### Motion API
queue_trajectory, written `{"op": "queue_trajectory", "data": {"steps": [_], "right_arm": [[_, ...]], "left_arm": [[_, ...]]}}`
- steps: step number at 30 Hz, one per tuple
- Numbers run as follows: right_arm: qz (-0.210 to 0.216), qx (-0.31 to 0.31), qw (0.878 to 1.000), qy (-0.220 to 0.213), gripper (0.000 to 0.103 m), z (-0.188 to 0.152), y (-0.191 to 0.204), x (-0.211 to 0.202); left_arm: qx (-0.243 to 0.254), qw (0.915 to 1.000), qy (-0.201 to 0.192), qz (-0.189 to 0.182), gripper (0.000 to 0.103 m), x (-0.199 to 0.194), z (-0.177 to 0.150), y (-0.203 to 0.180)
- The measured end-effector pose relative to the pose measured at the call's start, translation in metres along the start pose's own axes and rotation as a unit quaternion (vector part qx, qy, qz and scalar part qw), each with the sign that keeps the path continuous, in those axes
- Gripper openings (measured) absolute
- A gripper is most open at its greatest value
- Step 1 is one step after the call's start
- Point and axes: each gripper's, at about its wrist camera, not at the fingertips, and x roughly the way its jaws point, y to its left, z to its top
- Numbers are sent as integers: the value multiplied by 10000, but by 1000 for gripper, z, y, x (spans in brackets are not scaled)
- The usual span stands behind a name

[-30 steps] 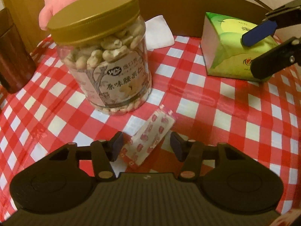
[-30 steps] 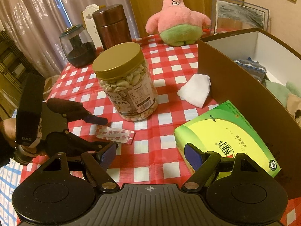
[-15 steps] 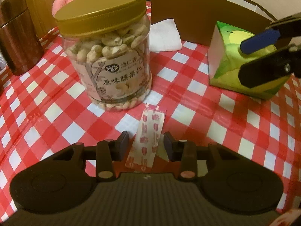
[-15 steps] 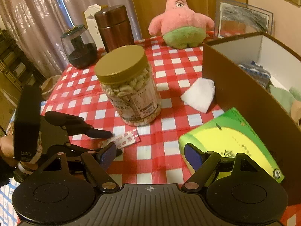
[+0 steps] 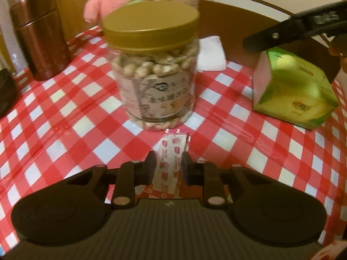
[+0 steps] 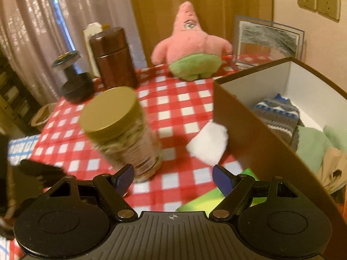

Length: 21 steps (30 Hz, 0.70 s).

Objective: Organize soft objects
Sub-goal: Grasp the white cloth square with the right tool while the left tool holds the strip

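In the left wrist view, our left claw has just been closing on the packet, which lies flat on the checked tabletop just in front of the jar. The pads now sit at both long edges of the packet; we cannot tell if they already press it. A green box stands to the right, and a white cloth lies behind the jar.

In the right wrist view, our right claw is wide open and holds nothing, above the tabletop between the jar and the green box. The cloth lies against the wall of the brown bin, which contains knitted and green fabrics. A pink plush sits at the far edge.
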Motion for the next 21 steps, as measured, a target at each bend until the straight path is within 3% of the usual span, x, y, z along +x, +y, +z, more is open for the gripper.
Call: {"op": "queue_trajectory", "data": {"steps": [3,21], "right_arm": [[-122,146,9998,68,68,9,-12,16],[-918,369,9922,757,35,38,-36,87]], "left_arm": [[-111,9999,-3,61,23,-3,-2,6],[-849,9945,-189,580,23,-19,-8,58]]}}
